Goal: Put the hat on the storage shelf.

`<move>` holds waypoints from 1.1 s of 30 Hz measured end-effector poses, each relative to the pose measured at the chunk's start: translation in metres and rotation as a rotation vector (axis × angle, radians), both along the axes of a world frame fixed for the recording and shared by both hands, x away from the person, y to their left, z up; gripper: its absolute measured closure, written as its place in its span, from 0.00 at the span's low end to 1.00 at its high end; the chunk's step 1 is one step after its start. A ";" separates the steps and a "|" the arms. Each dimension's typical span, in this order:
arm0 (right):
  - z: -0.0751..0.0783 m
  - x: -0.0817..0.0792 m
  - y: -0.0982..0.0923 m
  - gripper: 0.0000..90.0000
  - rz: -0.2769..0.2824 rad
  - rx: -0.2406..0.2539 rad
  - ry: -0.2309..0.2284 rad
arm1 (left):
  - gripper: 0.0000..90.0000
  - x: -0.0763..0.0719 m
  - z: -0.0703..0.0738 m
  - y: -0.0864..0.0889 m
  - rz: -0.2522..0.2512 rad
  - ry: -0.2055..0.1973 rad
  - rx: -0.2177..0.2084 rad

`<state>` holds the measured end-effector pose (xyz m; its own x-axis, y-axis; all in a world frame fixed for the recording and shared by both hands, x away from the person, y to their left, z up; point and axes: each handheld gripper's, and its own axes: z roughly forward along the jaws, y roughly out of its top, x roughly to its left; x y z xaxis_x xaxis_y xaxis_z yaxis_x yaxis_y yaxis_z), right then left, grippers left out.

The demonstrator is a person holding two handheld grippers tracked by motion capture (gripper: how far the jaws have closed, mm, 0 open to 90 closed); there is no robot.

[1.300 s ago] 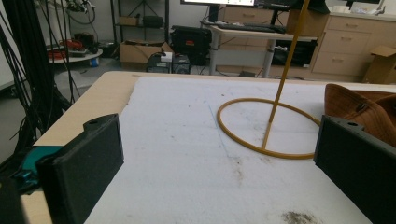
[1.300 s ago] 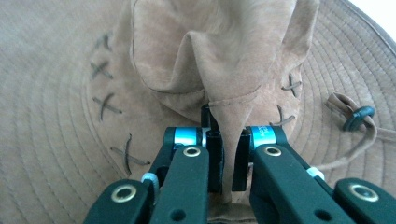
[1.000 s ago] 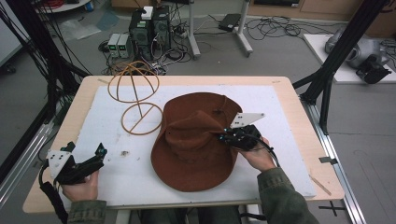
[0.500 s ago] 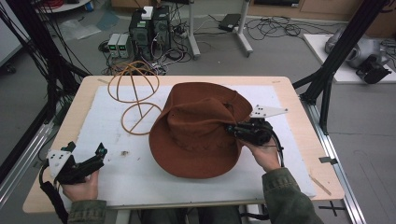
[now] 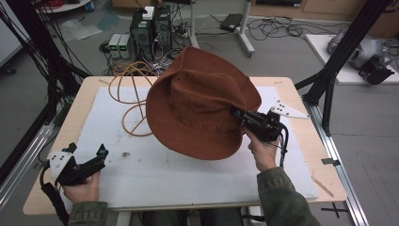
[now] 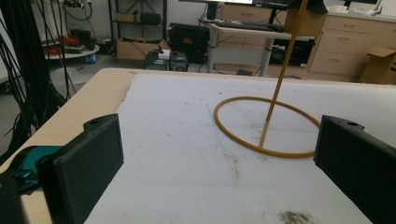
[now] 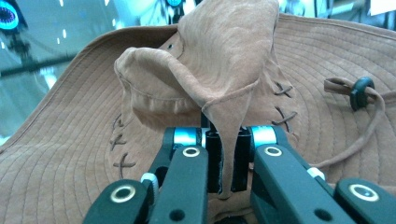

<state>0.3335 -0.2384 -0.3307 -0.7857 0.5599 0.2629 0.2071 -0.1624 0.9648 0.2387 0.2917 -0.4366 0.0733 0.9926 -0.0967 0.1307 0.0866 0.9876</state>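
A brown suede hat (image 5: 200, 101) hangs tilted above the white mat, lifted off the table. My right gripper (image 5: 241, 117) is shut on a fold of the hat's crown. In the right gripper view that pinched fold of the hat (image 7: 224, 107) stands up between the two pads of the right gripper (image 7: 225, 161), with a cord and bead to the right. Near the table's front left corner, my left gripper (image 5: 96, 157) rests low, jaws open and nothing between them. The left gripper view looks between the open jaws of the left gripper (image 6: 219, 163) to the yellow wire stand's ring base (image 6: 266, 123).
A yellow wire hat stand (image 5: 131, 94) sits on the white mat (image 5: 188, 174) at the back left, partly behind the hat. Beyond the table lie computers, cables and black frame posts on the floor.
The right gripper has risen with the hat, which has come off the mat and tipped up, its underside turning toward the camera. The left gripper stayed put.
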 end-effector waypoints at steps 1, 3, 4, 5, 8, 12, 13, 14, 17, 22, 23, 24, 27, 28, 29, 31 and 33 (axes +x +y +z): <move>0.002 0.000 0.002 0.99 -0.011 0.013 -0.015 | 0.02 0.000 0.000 0.000 0.000 0.000 -0.001; 0.007 0.003 0.007 0.99 -0.014 0.041 -0.036 | 0.02 0.000 0.000 0.001 0.002 0.003 -0.004; 0.012 0.007 0.012 0.99 -0.010 0.055 -0.040 | 0.02 0.000 0.000 0.001 0.002 0.003 -0.004; 0.012 0.007 0.012 0.99 -0.010 0.055 -0.040 | 0.02 0.000 0.000 0.001 0.002 0.002 -0.009; 0.024 0.015 0.026 0.99 -0.005 0.083 -0.080 | 0.02 0.000 0.000 0.001 0.004 -0.001 -0.014; 0.034 0.022 0.044 0.98 0.002 0.095 -0.110 | 0.02 0.001 -0.001 0.002 0.006 -0.003 -0.021; 0.037 0.025 0.048 0.98 0.002 0.092 -0.118 | 0.02 0.001 -0.001 0.002 0.004 -0.003 -0.023; 0.039 0.027 0.053 0.98 0.007 0.095 -0.118 | 0.02 0.001 -0.001 0.002 0.002 -0.004 -0.026; 0.043 0.032 0.064 0.98 0.014 0.094 -0.118 | 0.02 0.002 -0.001 0.002 0.000 -0.004 -0.030; 0.055 0.046 0.094 0.98 0.025 0.081 -0.126 | 0.02 0.002 -0.001 0.003 0.004 -0.009 -0.047; 0.058 0.050 0.101 0.98 0.029 0.078 -0.123 | 0.02 0.002 -0.001 0.003 0.002 -0.009 -0.047; 0.060 0.052 0.106 0.98 0.032 0.080 -0.118 | 0.02 0.002 -0.001 0.003 0.002 -0.010 -0.049; 0.065 0.061 0.126 0.98 0.039 0.087 -0.116 | 0.02 0.002 -0.001 0.004 -0.003 -0.014 -0.057; 0.066 0.063 0.133 0.98 0.044 0.087 -0.113 | 0.02 0.002 -0.001 0.005 0.002 -0.017 -0.062; 0.067 0.066 0.142 0.98 0.050 0.082 -0.115 | 0.02 0.002 -0.001 0.005 0.002 -0.019 -0.061; 0.068 0.069 0.155 0.98 0.056 0.076 -0.120 | 0.02 0.002 -0.001 0.006 0.003 -0.022 -0.062; 0.068 0.073 0.177 0.98 0.070 0.072 -0.124 | 0.02 0.003 -0.001 0.007 0.006 -0.024 -0.061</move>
<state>0.4068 -0.0618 -0.2625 -0.8510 0.4859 0.1992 0.1006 -0.2213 0.9700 0.2413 0.2987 -0.4375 0.0701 0.9853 -0.1558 0.1068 0.1478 0.9832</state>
